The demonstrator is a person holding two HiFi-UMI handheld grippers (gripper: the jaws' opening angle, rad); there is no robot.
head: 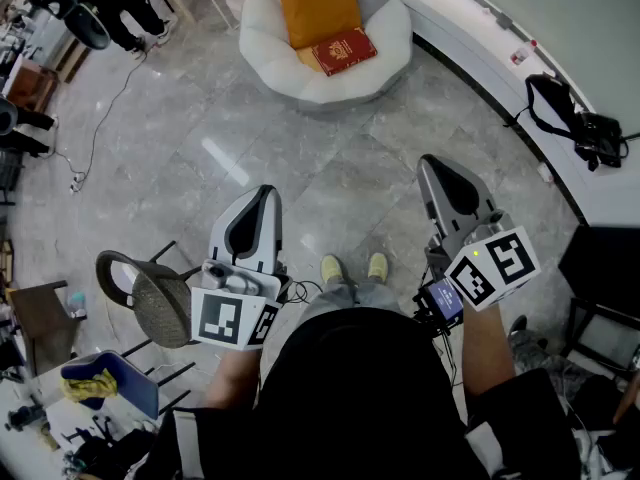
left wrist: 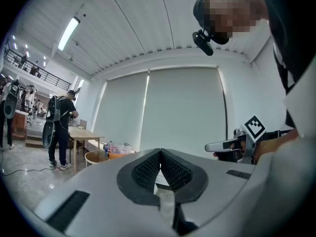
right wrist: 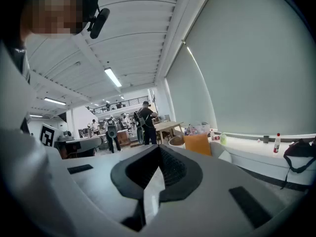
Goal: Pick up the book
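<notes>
Head view: saw left gripper [head: 262,203] and right gripper [head: 440,178] held out side by side over grey stone floor [head: 200,118], just past the person's yellow shoes [head: 332,268]. Checked each gripper's own view and found both clenched, ribbed pads meeting at the tips, nothing caught between them.

Spotted red book [head: 344,50] well beyond both claws, across open floor, roughly ahead of the gap between them. Noted it lying flat on white round seat [head: 385,63], touching lower edge of orange cushion [head: 313,3].

Found cushion cut off by the top of the frame. In right gripper view, made out only cushion and a sliver of seat rim above the jaw; book itself hidden behind gripper body. In left gripper view, could not pick out book at all.
</notes>
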